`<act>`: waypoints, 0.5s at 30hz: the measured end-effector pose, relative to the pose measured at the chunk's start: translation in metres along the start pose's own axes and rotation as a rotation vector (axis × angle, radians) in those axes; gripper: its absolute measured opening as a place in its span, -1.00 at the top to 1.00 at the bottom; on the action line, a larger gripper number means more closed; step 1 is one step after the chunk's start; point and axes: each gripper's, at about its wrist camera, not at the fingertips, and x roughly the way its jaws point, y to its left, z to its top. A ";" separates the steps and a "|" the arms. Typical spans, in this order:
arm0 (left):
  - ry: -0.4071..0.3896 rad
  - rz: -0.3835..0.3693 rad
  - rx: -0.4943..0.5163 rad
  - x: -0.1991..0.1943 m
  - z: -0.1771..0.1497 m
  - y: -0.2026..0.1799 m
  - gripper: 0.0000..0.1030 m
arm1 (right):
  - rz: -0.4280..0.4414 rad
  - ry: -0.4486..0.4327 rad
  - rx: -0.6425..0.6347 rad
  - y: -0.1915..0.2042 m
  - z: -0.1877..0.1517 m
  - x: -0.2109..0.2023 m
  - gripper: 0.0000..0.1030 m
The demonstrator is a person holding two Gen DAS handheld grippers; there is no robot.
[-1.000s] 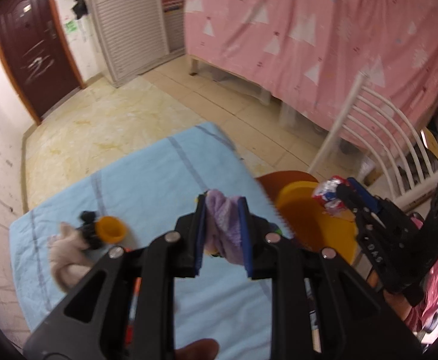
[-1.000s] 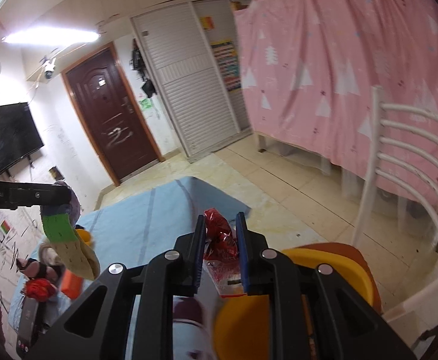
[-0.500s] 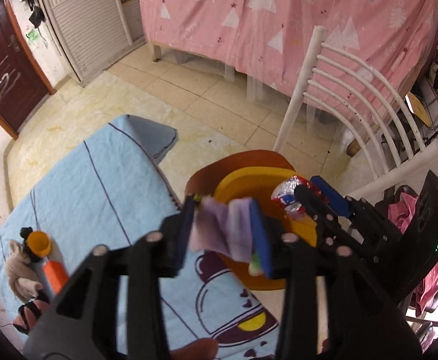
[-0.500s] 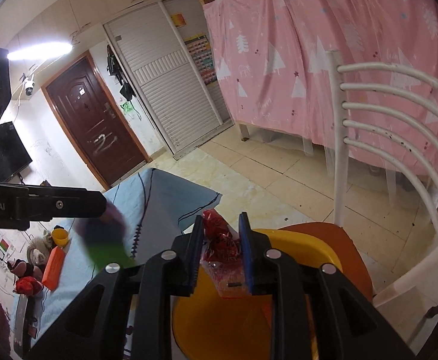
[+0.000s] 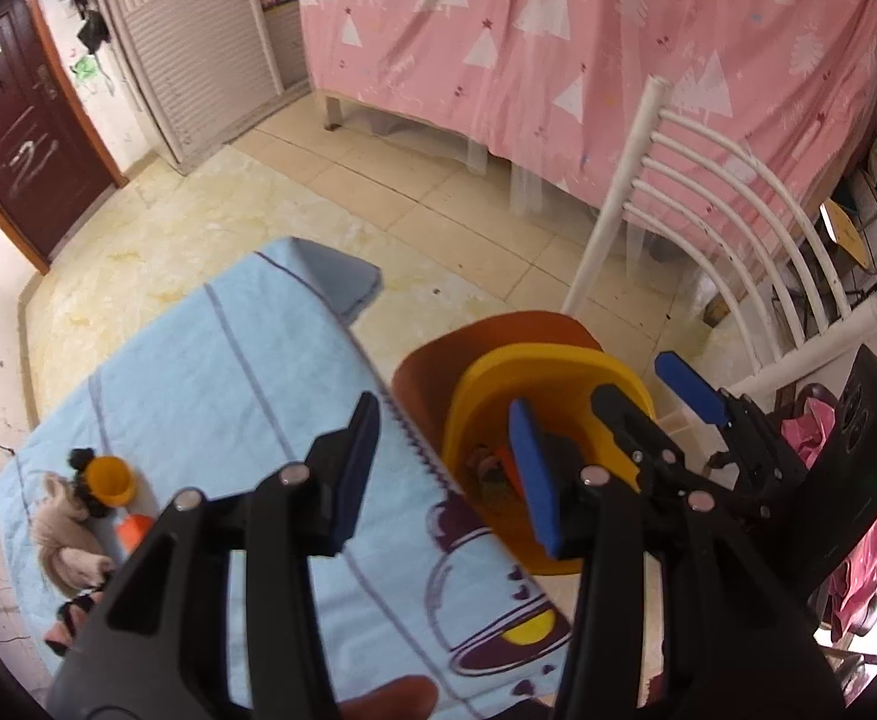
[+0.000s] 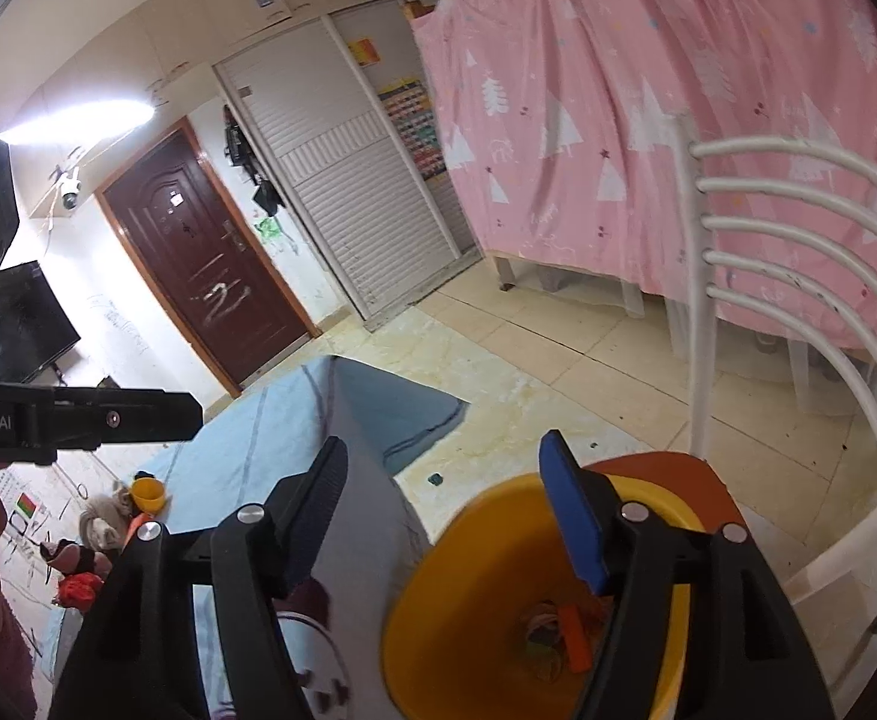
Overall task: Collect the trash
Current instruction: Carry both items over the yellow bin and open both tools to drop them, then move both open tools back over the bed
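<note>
**Both grippers spread wide over the yellow bin**

The left gripper [image 5: 447, 474] has its jaws apart with nothing between them; its blue-padded right finger hangs over the rim of the yellow bin [image 5: 558, 372]. The right gripper [image 6: 456, 516] is likewise spread and empty, its right finger above the bin's mouth [image 6: 474, 546]. In the left wrist view the right gripper [image 5: 654, 396] shows beside the bin's far edge, jaws parted.

The trash [image 6: 558, 630] lies at the bottom of the bin, below both tools — a crumpled, mixed heap with an orange strip and darker scraps; its pieces cannot be told apart. The left view shows the same heap [image 5: 489, 471] just left of the blue pad.

The bin is smooth, rounded plastic and stands on the orange-brown seat [image 5: 432, 360] of a white chair [image 5: 708, 180] with curved slats. Beside it a table carries a soft light-blue cloth [image 5: 210, 372] with thin dark stripes and a cartoon print. At its far end sit a small orange cup [image 5: 108, 480], a beige fabric bundle [image 5: 66, 522] and an orange block [image 5: 132, 528].
</note>
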 end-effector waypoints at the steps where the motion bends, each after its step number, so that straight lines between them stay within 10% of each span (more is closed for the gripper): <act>1: -0.010 0.008 -0.009 -0.005 0.000 0.007 0.17 | 0.006 0.000 -0.007 0.004 0.001 0.001 -0.18; 15: -0.103 0.158 -0.179 -0.071 -0.017 0.147 0.17 | 0.145 0.076 -0.162 0.121 0.005 0.045 -0.18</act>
